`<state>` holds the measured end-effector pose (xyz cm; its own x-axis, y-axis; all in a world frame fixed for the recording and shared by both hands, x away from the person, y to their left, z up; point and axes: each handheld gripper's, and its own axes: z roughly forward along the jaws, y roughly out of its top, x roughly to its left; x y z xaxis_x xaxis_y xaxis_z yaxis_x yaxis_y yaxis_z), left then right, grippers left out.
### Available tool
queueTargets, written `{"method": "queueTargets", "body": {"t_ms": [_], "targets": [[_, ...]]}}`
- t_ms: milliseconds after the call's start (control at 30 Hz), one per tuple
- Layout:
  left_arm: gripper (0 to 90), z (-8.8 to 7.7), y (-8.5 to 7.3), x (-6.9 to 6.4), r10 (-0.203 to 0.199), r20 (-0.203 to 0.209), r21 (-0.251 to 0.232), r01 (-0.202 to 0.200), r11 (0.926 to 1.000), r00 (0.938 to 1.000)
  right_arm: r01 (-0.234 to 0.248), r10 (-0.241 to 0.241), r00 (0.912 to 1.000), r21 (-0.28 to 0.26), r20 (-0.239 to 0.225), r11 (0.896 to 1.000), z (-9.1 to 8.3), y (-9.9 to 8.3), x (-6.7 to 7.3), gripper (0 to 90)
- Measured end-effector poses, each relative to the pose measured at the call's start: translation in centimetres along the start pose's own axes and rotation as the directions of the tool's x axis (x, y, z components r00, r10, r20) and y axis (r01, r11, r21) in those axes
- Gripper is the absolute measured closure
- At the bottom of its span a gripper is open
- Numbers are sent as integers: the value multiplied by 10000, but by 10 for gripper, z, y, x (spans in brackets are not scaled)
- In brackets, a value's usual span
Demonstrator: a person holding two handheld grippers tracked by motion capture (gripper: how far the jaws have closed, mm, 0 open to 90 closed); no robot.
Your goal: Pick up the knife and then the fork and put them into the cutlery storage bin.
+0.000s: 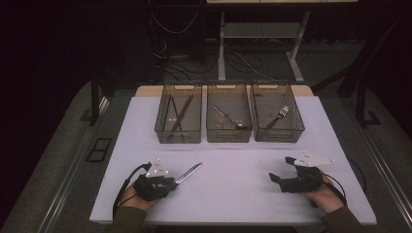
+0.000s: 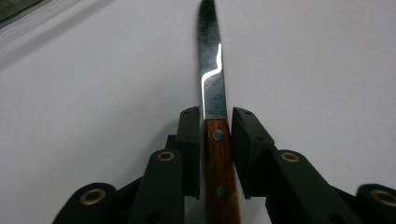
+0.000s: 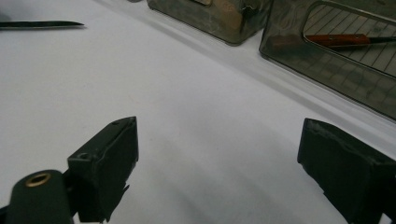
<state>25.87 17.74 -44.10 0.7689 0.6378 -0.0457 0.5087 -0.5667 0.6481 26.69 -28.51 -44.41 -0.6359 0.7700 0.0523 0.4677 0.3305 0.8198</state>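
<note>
Up high, we had the knife [image 1: 188, 172] lying on the white table [image 1: 243, 194], near the front left, blade pointing away toward the three bins [image 1: 229, 119]. Our left gripper [image 1: 171, 183] sat over its handle end. Our right gripper [image 1: 275, 177] rested well apart at the front right, with nothing near its jaws. The left bin [image 1: 178, 119] held long dark pieces, the middle one [image 1: 229, 119] a spoon, the right one [image 1: 277, 119] a fork.

Now along the left gripper [image 2: 215, 135]: the wooden handle [image 2: 219, 172] ran straight up between the two pads, rivets showing, and the steel blade [image 2: 212, 70] stuck out ahead over the table. The pads stood close on either side, yet we could not make out firm contact on both faces, so we called it closing in rather than clamped. We judged the knife light and stiff, nothing fragile about it. The polished blade looked slippery and thin, a poor place to pinch. The handle was the spot: flat-sided, wood, grippy. Held that far back, the blade might droop, so a hold near the bolster seemed wise to us.

Over to the right gripper [image 3: 219, 154]: jaws spread wide, bare table between them. The knife tip [image 3: 42, 24] showed far off at upper left, and a bin [image 3: 336, 60] with a wooden-handled piece sat ahead.
</note>
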Motion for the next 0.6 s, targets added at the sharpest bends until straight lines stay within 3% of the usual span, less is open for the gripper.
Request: {"method": "queueTargets", "body": {"t_ms": [400, 500, 600], "targets": [[773, 1, 5, 0, 141, 57, 146, -141, 9998, 9999, -60, 60, 9995, 6, -309, 10000, 0, 2, -1, 126], [774, 1, 9, -3, 237, 156, 62, -237, 9997, 9996, -265, 265, 9988, 0, -411, 9996, 0, 2, -1, 126], [774, -2, 14, -4, 322, 107, -324, -318, 9990, 9994, -306, 312, 9981, 128, -534, 9995, 0, 3, -1, 126]]}}
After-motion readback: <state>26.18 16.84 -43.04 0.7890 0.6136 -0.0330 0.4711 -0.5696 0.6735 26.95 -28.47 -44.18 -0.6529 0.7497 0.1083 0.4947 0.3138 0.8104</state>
